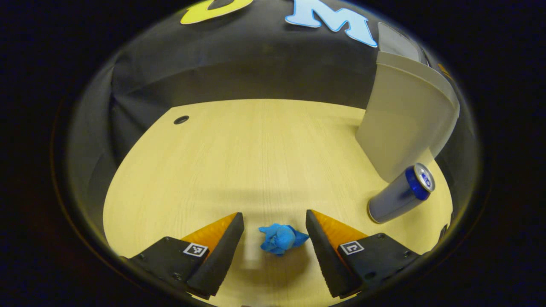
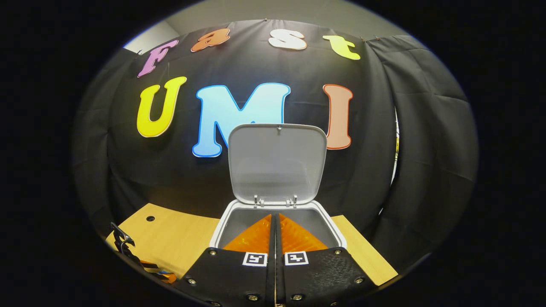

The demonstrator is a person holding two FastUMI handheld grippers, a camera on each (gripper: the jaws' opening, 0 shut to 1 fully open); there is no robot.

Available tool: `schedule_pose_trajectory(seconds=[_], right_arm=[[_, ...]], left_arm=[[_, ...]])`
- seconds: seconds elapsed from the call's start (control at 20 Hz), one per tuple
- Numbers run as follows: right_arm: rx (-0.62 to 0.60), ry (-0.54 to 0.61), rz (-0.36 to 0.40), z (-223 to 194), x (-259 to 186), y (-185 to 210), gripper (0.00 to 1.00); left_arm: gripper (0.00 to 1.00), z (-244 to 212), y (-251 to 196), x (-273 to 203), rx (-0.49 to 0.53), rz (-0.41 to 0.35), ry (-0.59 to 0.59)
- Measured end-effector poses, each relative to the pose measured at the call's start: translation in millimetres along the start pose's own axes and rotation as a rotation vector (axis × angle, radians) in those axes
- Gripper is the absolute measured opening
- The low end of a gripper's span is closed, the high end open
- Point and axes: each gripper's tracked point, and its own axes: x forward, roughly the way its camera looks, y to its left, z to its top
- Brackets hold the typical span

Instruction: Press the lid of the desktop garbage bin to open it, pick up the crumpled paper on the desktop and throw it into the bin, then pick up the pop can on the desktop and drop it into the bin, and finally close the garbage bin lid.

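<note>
Left gripper view: the left gripper point(image 1: 275, 219) has its 2 fingers spread wide apart, low over a pale wood-grain desktop point(image 1: 256, 153). The crumpled paper point(image 1: 281, 238), blue, lies on the desktop between the 2 fingers, touching neither; it sits a little closer to the finger on the picture's right. The garbage bin point(image 1: 405, 128), a pale grey body, stands on the desktop well beyond the paper, toward the picture's right edge. The pop can point(image 1: 401, 194), dark with a blue band and silver top, stands on the desktop just in front of the bin's base, on the near side of it; it looks tilted, which may be lens distortion. A small round dark hole point(image 1: 181, 120) is set in the desktop far from the bin, near the back corner on the picture's left. Black cloth point(image 1: 239, 72) closes off the back edge of the desktop.

Right gripper view: the right gripper point(image 2: 275, 219) has its 2 fingers closed together with nothing between them, held just above the bin's open mouth. The bin's lid point(image 2: 277, 164) stands upright on its rear hinges; the grey interior point(image 2: 311, 224) is exposed. Desktop shows either side of the bin. The other gripper is partly visible at the picture's lower left, well apart from the bin. Black cloth hangs behind the bin and folds around to its right.
</note>
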Motion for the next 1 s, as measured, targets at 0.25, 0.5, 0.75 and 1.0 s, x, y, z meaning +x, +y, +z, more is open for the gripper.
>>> schedule_pose_trajectory(seconds=[0.25, 0.5, 0.75, 1.0], right_arm=[[-0.003, 0.023, -0.009, -7, 3, -1, 0.01], [-0.006, 0.034, -0.015, -9, 5, -2, 0.01], [-0.003, 0.043, -0.015, -12, 6, -1, 0.01], [-0.002, 0.045, -0.009, -12, 5, 0, 0.01]], left_arm=[[0.97, -17, 3, 9, 0.014, 0.003, 0.042], [0.96, -17, 0, 15, 0.089, 0.019, 0.032], [0.65, -15, 6, 16, 0.078, 0.047, 0.025], [0.36, -16, 8, 13, 0.062, 0.069, 0.036]])
